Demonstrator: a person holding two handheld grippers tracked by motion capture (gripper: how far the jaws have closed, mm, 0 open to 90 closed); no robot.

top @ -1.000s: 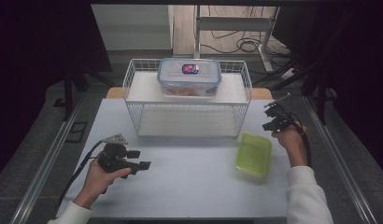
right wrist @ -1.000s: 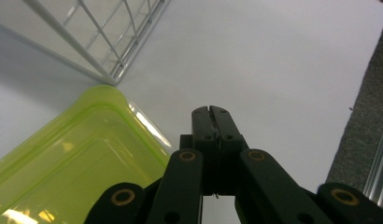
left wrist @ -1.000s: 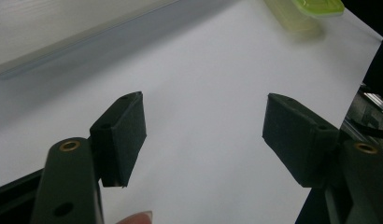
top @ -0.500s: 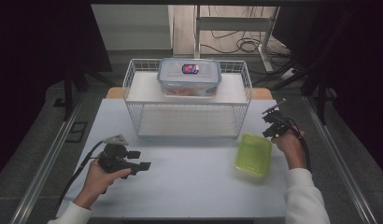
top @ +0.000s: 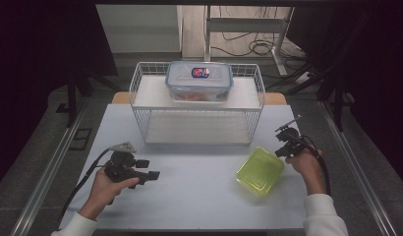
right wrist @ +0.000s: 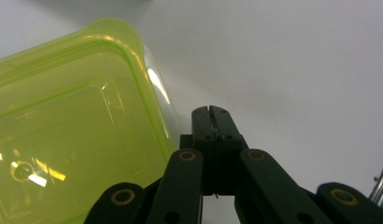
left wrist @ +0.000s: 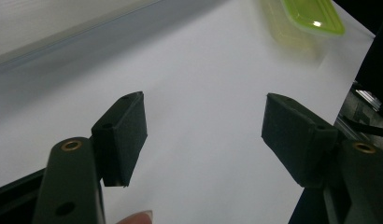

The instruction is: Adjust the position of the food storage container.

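Item: translucent yellow-green plastic container with lid (top: 260, 170), rectangular with rounded corners, lying flat on the white tabletop (top: 189, 196) at the person's right, in front of the white wire rack (top: 197, 123) and apart from it.

Right gripper (top: 286, 142): just beside the container's far right corner, jaws pressed together with nothing between them; in the right gripper view the tips (right wrist: 211, 116) sit next to the lid's edge, contact not certain.

Left gripper (top: 140, 172): low over bare tabletop at the left, well apart from the container, jaws spread wide, holding nothing (left wrist: 203, 135).

Handling note: judged an approach to grasp; spread the right jaws before closing in, then take the rim squarely at one side so the smooth, glossy plastic does not slide or tip.

Also present: clear lidded box with blue rim (top: 199, 81) on the rack's top shelf.

Not legible: contents of either container; label on the clear lid; the container's latch or seam; surroundings in darkness
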